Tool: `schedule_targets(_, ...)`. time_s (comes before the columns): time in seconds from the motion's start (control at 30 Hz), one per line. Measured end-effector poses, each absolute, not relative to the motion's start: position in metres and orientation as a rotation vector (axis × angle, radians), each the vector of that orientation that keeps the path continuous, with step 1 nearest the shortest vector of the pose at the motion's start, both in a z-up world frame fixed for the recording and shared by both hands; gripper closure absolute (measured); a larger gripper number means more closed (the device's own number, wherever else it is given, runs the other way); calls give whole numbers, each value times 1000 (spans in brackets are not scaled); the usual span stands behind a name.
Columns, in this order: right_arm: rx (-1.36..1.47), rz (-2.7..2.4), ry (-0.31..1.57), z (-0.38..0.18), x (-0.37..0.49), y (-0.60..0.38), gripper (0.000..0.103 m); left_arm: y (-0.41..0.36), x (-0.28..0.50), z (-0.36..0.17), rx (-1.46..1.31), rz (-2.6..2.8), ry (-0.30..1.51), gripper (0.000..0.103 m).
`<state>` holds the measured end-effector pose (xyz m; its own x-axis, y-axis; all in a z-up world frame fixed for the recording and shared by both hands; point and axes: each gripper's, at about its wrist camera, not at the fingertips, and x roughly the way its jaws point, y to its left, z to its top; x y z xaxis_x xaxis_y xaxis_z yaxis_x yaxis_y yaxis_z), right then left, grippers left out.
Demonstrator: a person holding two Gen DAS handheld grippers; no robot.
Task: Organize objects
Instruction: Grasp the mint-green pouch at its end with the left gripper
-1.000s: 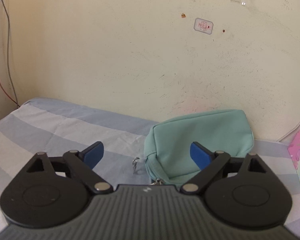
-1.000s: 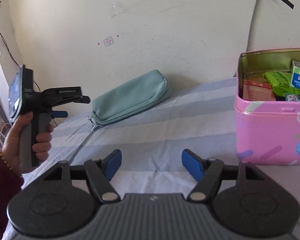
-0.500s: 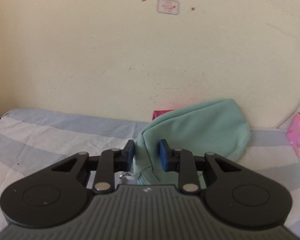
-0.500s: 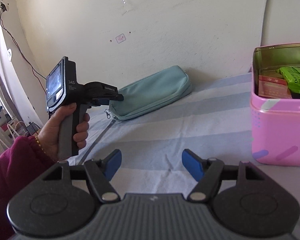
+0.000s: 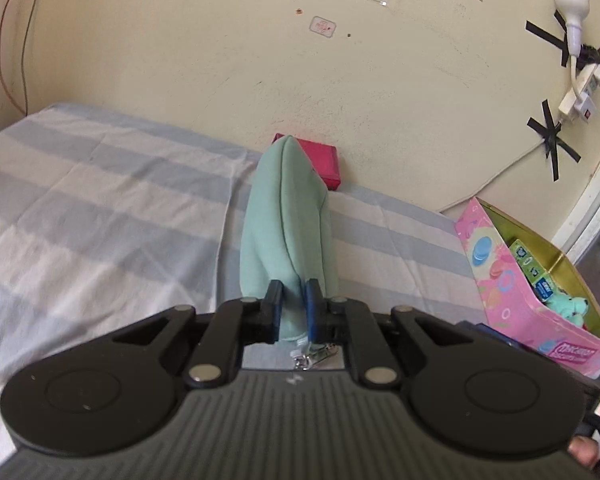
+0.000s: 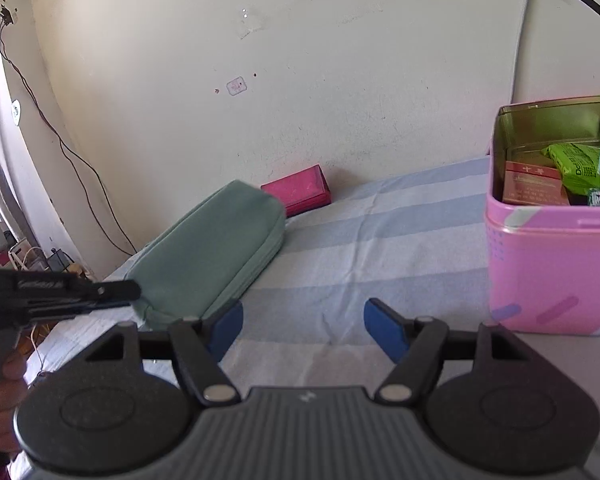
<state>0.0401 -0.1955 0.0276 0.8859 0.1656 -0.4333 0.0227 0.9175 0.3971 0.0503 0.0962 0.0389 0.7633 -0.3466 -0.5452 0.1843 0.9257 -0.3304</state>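
Here the left gripper [image 5: 292, 312] pinches the zipper end of the pouch [image 5: 286, 224], which rests on the bed [image 5: 100, 208]; the right gripper [image 6: 302, 330] is spread, empty. Soft fabric will likely sag; grip near the seam

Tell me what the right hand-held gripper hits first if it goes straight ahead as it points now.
Probably the striped bedsheet: the open right hand-held gripper has nothing between its fingers, and beyond lies the wall. Depth is unclear.

A mint-green zippered pouch [image 5: 286, 224] [image 6: 216, 252] tilts up off the striped bedsheet [image 5: 100, 208].
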Motion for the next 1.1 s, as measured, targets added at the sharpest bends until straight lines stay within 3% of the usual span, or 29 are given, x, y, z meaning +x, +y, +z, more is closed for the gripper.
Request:
schedule_targets(0.23,396,81,473,29,39,-194,32,116,11,23,-344,-285,724,90)
schedule_targets(0.33,386,85,462,29,37,-193,25,117,-6,34,-302,-335,698,86)
schedule_targets(0.4,374,88,456,30,36,-190,25,121,-7,46,-280,-323,642,64)
schedule_targets(0.6,439,162,558,31,50,-183,27,123,40,60,-153,-245,571,37)
schedule_targets(0.97,463,290,735,23,124,-131,45,105,89,28,-71,-191,681,32)
schedule_targets(1.03,467,295,732,20,130,-123,47,103,89,22,-58,-175,695,35)
schedule_targets(1.1,482,334,755,18,135,-115,64,104,88,16,-82,-197,706,54)
